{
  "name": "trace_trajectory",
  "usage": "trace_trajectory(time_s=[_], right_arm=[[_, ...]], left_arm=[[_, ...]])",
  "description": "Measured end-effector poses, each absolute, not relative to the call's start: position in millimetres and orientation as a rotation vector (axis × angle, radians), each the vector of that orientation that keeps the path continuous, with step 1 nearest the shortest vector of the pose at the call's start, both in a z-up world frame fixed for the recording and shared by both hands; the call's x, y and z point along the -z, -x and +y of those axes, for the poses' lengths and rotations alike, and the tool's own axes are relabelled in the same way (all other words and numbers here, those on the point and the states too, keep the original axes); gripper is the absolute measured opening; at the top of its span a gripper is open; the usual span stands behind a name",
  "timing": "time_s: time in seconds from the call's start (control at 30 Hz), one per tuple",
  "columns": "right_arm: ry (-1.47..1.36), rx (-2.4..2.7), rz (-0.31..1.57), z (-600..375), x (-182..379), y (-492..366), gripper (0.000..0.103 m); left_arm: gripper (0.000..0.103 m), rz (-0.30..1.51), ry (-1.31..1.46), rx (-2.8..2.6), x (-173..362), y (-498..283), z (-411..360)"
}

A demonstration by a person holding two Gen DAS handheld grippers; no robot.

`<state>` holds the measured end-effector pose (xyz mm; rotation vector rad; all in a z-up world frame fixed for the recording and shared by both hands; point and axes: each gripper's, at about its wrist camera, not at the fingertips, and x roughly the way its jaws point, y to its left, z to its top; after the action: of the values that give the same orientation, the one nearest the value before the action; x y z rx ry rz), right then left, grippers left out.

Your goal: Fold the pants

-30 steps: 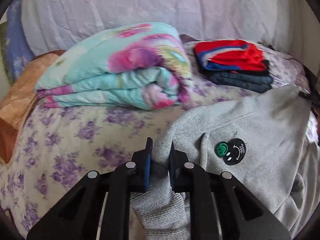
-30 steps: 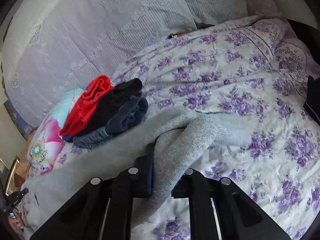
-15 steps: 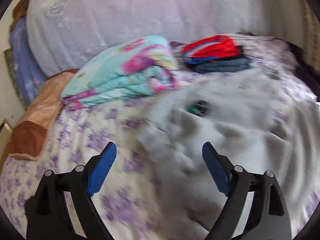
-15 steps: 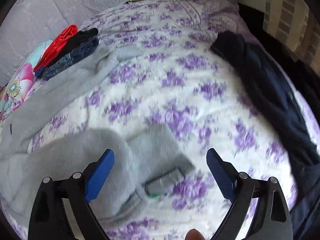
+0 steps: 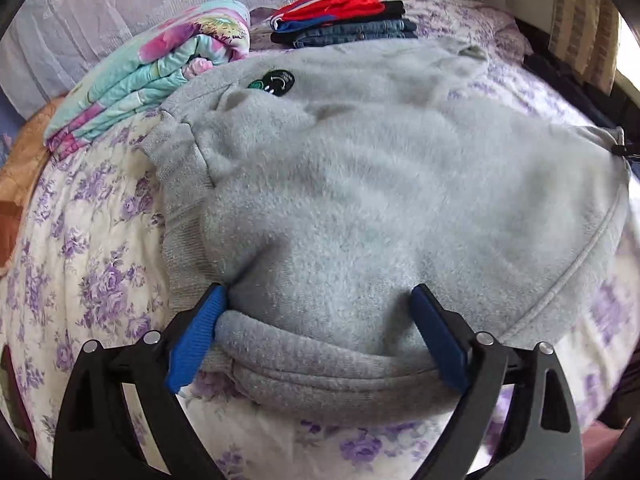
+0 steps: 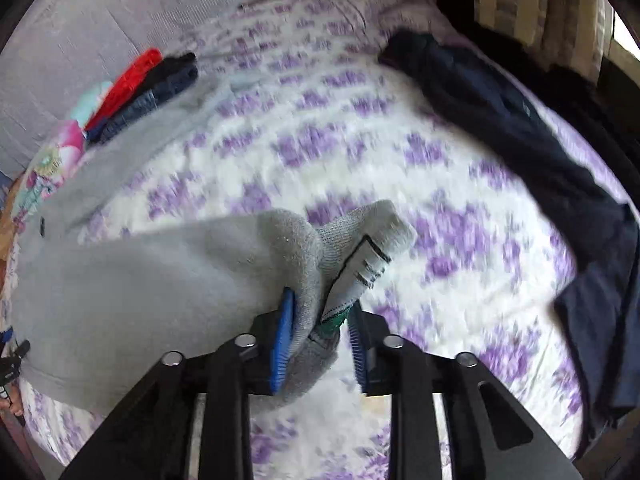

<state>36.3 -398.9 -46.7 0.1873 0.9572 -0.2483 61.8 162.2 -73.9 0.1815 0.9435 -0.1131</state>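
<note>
Grey fleece pants [image 5: 380, 184] with a black smiley patch [image 5: 274, 80] lie spread on the floral bed. My left gripper [image 5: 316, 340] is open, its blue pads [image 5: 192, 340] straddling the ribbed waistband edge nearest me. In the right wrist view my right gripper [image 6: 320, 340] is shut on a ribbed cuff of the grey pants [image 6: 160, 284], a sewn label [image 6: 360, 272] sticking up between the fingers.
A folded floral quilt [image 5: 160, 68] lies at the back left. A stack of folded clothes [image 5: 344, 20], red on top, sits behind the pants. Dark navy garments [image 6: 520, 132] lie along the bed's right side. The bedsheet [image 6: 320, 140] is white with purple flowers.
Both grippers let go of the pants half a second ago. Now the left stands open around the waistband and the right has shut on the cuff.
</note>
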Motion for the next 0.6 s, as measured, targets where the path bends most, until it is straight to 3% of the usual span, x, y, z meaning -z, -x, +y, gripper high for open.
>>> trace_trajectory(time_s=[0.13, 0.2, 0.23, 0.27, 0.37, 0.53, 0.6], right_arm=[[-0.129, 0.322, 0.955, -392.5, 37.9, -34.1, 0.075], [-0.041, 0.294, 0.848, -364.2, -1.8, -29.4, 0.077], [0.015, 0.256, 0.804, -344.9, -21.6, -32.5, 0.083], [0.082, 0.204, 0.745, -321.2, -41.5, -38.1, 0.097], [0.286, -0.059, 0.589, -241.3, -80.6, -68.1, 0.100], [0.717, -0.384, 0.787, -108.5, -39.7, -169.9, 0.099], [0.722, -0.427, 0.817, -76.0, -32.9, -215.6, 0.099]], left_arm=[[0.090, 0.912, -0.205, 0.144, 43.7, -52.4, 169.0], [0.092, 0.816, -0.241, 0.130, 9.7, -44.0, 186.3], [0.094, 0.766, -0.278, 0.100, -7.3, -42.8, 195.9], [0.098, 0.732, -0.300, 0.084, -18.8, -45.5, 204.0], [0.098, 0.678, -0.314, 0.094, -43.7, -71.7, 228.2], [0.098, 0.768, -0.194, 0.190, -39.3, -154.7, 261.9], [0.098, 0.817, -0.164, 0.231, -26.8, -188.9, 270.3]])
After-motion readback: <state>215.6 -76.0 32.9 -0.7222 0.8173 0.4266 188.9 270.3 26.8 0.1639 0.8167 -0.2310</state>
